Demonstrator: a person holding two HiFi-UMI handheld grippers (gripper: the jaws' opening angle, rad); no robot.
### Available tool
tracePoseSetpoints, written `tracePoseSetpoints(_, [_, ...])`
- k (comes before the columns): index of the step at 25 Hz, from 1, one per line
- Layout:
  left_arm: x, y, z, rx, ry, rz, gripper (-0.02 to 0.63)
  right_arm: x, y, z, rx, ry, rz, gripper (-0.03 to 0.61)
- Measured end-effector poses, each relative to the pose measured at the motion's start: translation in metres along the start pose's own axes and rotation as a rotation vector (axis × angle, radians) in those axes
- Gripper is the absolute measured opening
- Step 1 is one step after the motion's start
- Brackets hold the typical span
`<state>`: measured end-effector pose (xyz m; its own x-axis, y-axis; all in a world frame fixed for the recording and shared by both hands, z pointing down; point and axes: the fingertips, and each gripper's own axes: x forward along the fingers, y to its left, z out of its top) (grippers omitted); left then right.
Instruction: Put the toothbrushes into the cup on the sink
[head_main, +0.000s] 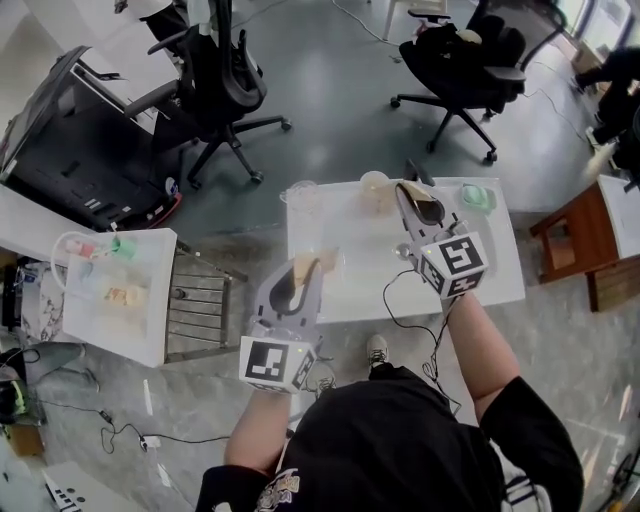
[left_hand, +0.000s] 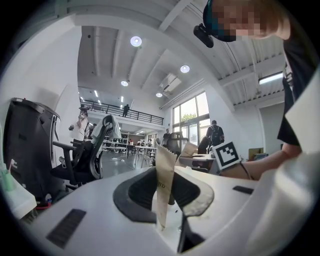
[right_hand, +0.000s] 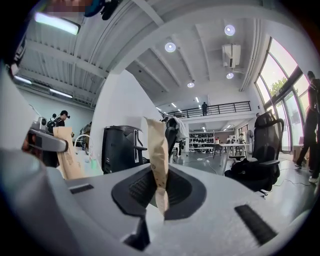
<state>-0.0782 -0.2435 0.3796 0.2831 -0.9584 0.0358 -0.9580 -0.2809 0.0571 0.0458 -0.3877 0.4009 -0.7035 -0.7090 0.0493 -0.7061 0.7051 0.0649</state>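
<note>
Left gripper (left_hand: 167, 192): jaws clamped on a flat, tan paper-wrapped toothbrush packet (left_hand: 165, 165), which stands upright between the pads, over the near-left part of the white rectangular table (head_main: 495, 275).

Right gripper (right_hand: 157, 192): jaws clamped on a second tan paper packet (right_hand: 156, 150), also upright, over the table's far side.

A translucent plastic cup (head_main: 301, 194) stands at the table's far-left corner, apart from both packets.

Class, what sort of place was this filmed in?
Probably a large open-plan office or lab: black mesh swivel chairs, a white table, and a railed upper gallery under a high ceiling.
</note>
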Motion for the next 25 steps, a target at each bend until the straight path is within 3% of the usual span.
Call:
tracePoseSetpoints(15, [0.021,0.026,-0.016,-0.008,0.025,0.068,0.064,0.086,-0.036,-0.098,0.033,0.168,-0.006,0.029])
tracePoseSetpoints(25, [0.019,0.039,-0.029,-0.024,0.052,0.093,0.064,0.109,-0.039,-0.157,0.057,0.293,-0.002,0.037])
